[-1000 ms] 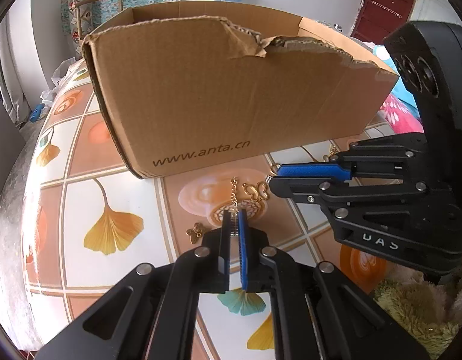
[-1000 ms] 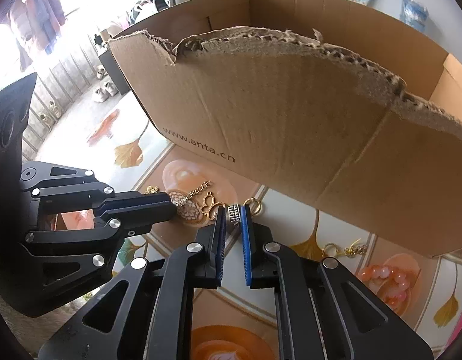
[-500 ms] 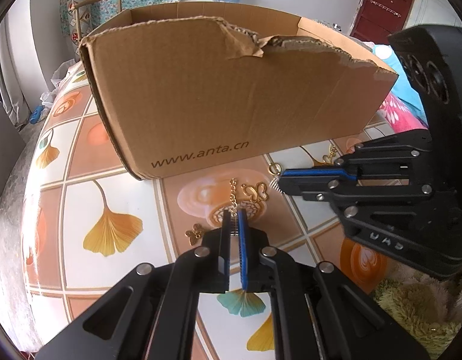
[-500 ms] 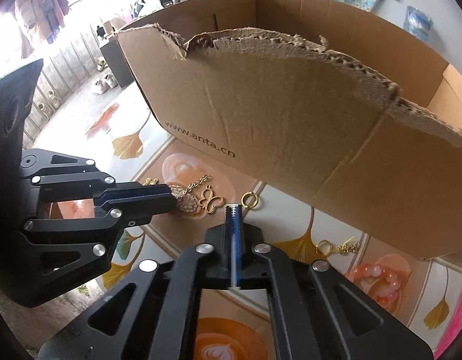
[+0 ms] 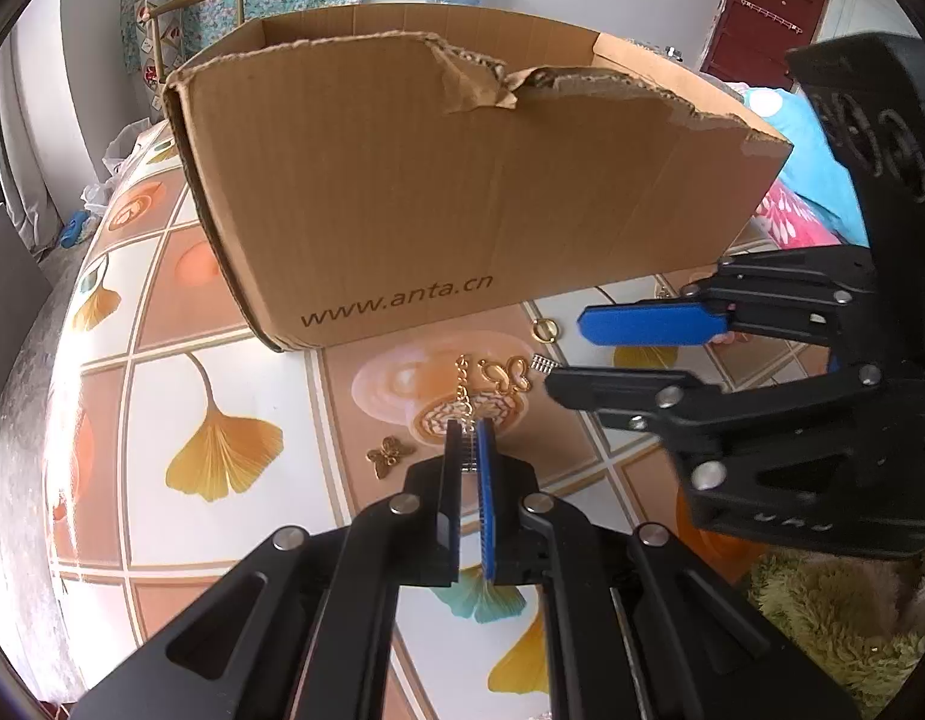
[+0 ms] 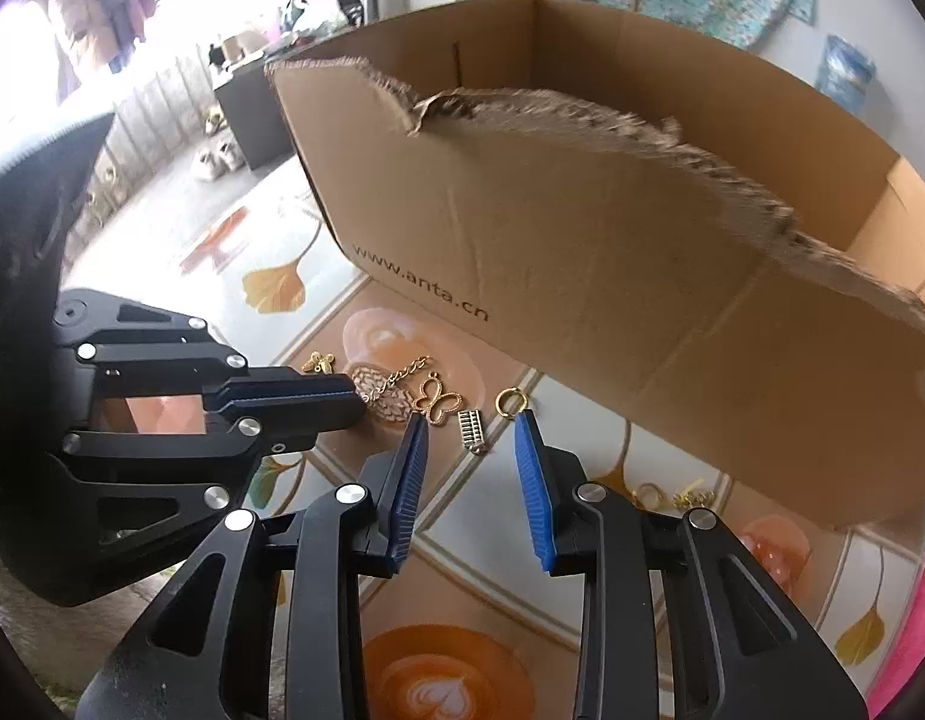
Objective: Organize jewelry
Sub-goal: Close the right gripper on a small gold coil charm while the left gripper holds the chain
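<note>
The left gripper point(image 5: 469, 441) has its jaws nearly together, pinched on the near end of a gold chain point(image 5: 464, 384) at the tips. The chain's long axis runs straight away from those tips toward the cardboard box point(image 5: 462, 192), across a round lace-patterned print on the tablecloth point(image 5: 222, 276).

The right gripper point(image 6: 471, 426) has just been opening; its 2 blue pads point(image 6: 531, 480) now stand moderately apart and hold nothing. Between and just beyond their tips a small silver ribbed ring point(image 6: 471, 431) lies on its side on the cloth, free of both pads, its long axis pointing roughly away from the gripper toward the box and slightly tilted. In the left wrist view the same ring point(image 5: 541, 363) shows just beside the right gripper's lower finger.

Near the ring, a gold butterfly outline charm point(image 6: 440, 403) lies flat to its left, and a small gold hoop point(image 6: 510, 402) lies to its right, closer to the box wall. A smaller solid gold butterfly point(image 5: 390, 455) sits left of the left gripper's tips, apart from the chain. Further right along the box's front wall lie more gold pieces point(image 6: 672, 495) and a pink bead bracelet point(image 6: 768, 546), partly hidden behind the right gripper. All pieces lie on the cloth in front of the box's printed front wall, near its bottom edge.
</note>
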The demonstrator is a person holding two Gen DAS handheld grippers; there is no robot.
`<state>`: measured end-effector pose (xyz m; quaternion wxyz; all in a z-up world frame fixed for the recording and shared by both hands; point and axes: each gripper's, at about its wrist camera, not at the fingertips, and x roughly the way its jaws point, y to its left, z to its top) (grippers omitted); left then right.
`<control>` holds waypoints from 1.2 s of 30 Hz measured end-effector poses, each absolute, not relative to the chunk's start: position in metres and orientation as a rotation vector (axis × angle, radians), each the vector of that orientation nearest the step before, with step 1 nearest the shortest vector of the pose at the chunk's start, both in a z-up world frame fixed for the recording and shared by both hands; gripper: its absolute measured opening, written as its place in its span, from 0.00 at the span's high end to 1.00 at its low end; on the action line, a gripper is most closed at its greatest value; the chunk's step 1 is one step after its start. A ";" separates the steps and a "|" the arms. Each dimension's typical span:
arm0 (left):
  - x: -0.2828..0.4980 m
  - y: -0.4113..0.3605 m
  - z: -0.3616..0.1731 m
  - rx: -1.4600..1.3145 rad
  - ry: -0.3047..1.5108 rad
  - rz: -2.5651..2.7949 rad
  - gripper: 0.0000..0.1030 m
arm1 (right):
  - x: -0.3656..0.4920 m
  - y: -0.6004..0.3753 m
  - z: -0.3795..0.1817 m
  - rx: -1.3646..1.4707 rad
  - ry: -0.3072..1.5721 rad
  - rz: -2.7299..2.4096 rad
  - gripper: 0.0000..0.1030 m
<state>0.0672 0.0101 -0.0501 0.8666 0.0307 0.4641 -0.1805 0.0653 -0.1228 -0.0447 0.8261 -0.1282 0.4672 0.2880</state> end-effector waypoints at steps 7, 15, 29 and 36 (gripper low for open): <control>0.067 0.009 -0.051 0.067 0.972 -0.380 0.96 | 0.071 -0.118 -0.052 -0.299 1.010 0.617 0.89; 0.068 0.009 -0.051 0.064 0.971 -0.382 0.96 | 0.065 -0.105 -0.052 -0.379 1.003 0.624 0.96; 0.064 0.014 -0.049 0.057 0.959 -0.384 0.96 | 0.065 -0.117 -0.046 -0.287 1.014 0.633 1.00; 0.064 0.012 -0.049 0.062 0.960 -0.379 0.96 | 0.062 -0.110 -0.042 -0.333 0.981 0.650 0.86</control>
